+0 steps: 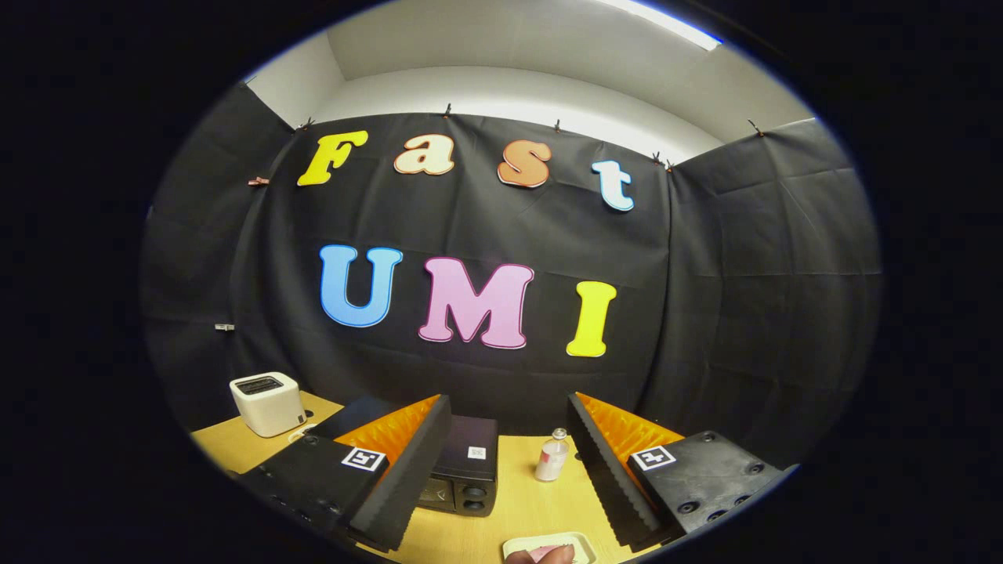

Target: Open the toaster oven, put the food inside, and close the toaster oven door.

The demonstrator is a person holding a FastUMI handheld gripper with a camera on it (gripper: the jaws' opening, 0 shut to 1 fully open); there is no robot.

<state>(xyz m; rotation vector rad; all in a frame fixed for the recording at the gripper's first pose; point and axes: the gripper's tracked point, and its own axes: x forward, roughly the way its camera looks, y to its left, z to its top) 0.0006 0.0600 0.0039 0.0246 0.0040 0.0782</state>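
We see the bench [533, 509] first, then the shut oven [466, 470] at eleven o'clock, partly behind our left finger. Our tool [501, 470] gapes wide, empty. The food tray [548, 546] sits at six. We should drop low and meet the door squarely.

I see a small white boxy appliance [267, 403] with a dark slot in its top sitting on the wooden table [517, 493], near the black cloth wall. Well to the right of that white box, a little clear bottle [552, 456] with pale pink contents stands upright on the same tabletop, apart from it.
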